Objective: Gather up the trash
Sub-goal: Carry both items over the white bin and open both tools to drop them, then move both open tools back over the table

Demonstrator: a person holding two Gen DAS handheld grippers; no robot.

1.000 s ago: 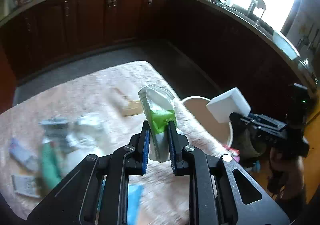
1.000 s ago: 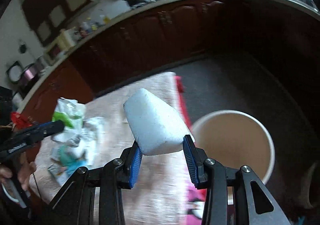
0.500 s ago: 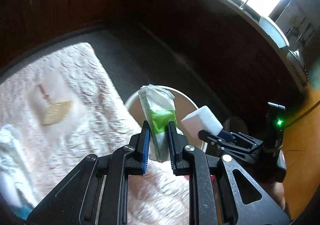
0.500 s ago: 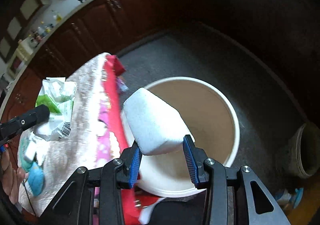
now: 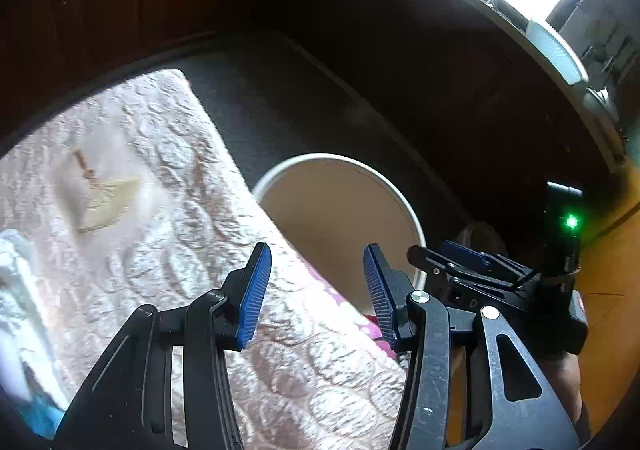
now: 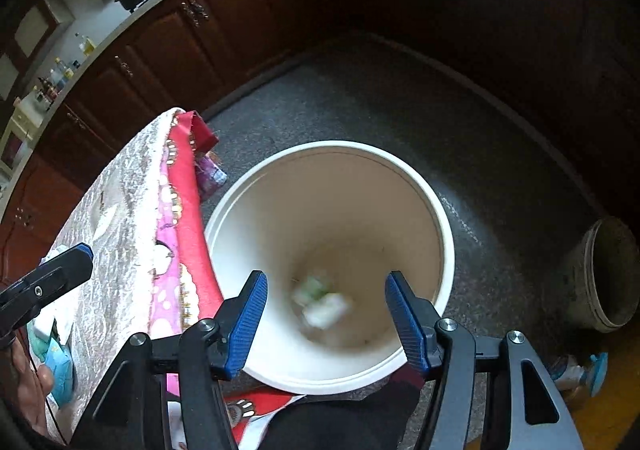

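While both tools gape, trash (image 6: 322,304) lies below right tool (image 6: 326,314) in bucket (image 6: 446,234).

My left wrist view looks down over the table (image 5: 168,234) edge, with the bucket (image 5: 404,206) at 1 o'clock, fairly near. My right wrist view hangs close above the same bucket (image 6: 444,234), facing straight into it, table (image 6: 120,234) at 9 o'clock. Both share bucket and table edge.

white bucket (image 6: 442,238) | upright on floor, beside table | blurred white-green trash (image 6: 322,302) inside
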